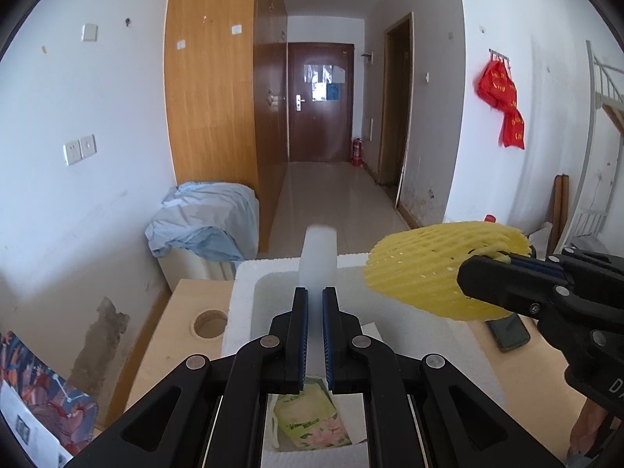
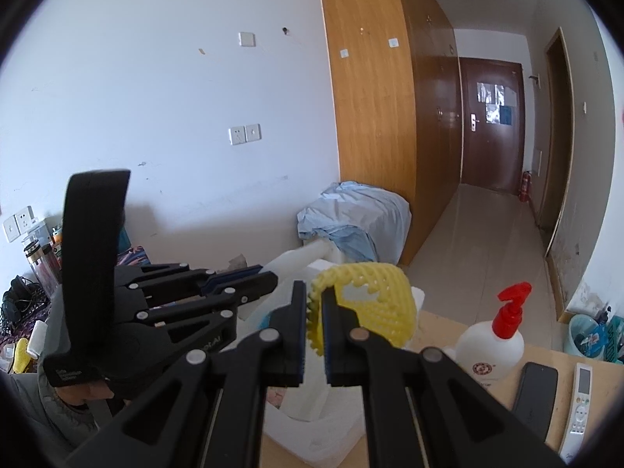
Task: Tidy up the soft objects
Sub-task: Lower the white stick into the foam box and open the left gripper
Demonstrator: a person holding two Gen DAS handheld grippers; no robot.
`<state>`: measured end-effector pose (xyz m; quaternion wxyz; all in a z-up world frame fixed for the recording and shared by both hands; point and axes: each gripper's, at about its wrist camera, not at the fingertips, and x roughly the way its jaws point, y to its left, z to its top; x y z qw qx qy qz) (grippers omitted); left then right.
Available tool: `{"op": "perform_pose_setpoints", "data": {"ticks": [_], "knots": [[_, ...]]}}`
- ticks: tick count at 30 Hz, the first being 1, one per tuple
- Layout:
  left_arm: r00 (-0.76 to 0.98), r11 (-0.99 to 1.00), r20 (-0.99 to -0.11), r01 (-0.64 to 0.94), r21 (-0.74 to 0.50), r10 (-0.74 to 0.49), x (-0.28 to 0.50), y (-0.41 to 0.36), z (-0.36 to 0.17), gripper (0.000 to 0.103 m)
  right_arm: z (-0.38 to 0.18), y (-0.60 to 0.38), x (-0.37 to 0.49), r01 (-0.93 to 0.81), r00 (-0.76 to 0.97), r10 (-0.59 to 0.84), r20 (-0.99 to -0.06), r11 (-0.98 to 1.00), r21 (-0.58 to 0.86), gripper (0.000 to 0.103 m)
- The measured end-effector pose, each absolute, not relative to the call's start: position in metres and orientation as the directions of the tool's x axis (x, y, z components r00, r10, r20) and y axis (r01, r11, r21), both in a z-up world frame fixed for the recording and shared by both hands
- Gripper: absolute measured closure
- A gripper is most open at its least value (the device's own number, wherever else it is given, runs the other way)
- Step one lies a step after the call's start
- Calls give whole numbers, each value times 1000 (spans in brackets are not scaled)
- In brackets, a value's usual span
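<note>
Above a white foam box [image 1: 241, 304] on a wooden desk [image 1: 175, 327], two hand-held grippers each carry a soft packing piece. Left gripper [image 1: 315, 296] has its jaws narrowed onto a white foam sleeve [image 1: 318, 257], which stands upright over the box's hollow. Right gripper [image 2: 315, 304] pinches the rim of a yellow foam net [image 2: 374, 304], held just beside the sleeve and over the box's right edge. Nearby on the desk sit a red-capped pump bottle [image 2: 493, 347], a dark phone [image 2: 534, 397] and a white remote [image 2: 579, 405].
</note>
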<state>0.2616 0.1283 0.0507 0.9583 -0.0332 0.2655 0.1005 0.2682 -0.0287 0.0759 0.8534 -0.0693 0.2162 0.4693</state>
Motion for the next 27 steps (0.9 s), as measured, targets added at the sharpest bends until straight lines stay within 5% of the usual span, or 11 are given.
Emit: {"op": "perform_pose_setpoints", "data": {"ticks": [10,27], "knots": [[818,977,-546,-213,9,184,275,126,38,96,75,-22,273,-831,459,765,-451,549,86,93],[806,969,-549,-243,30,220,280,124,34,77,74,-23,272,-829,464,764,-449,553,83,93]]}}
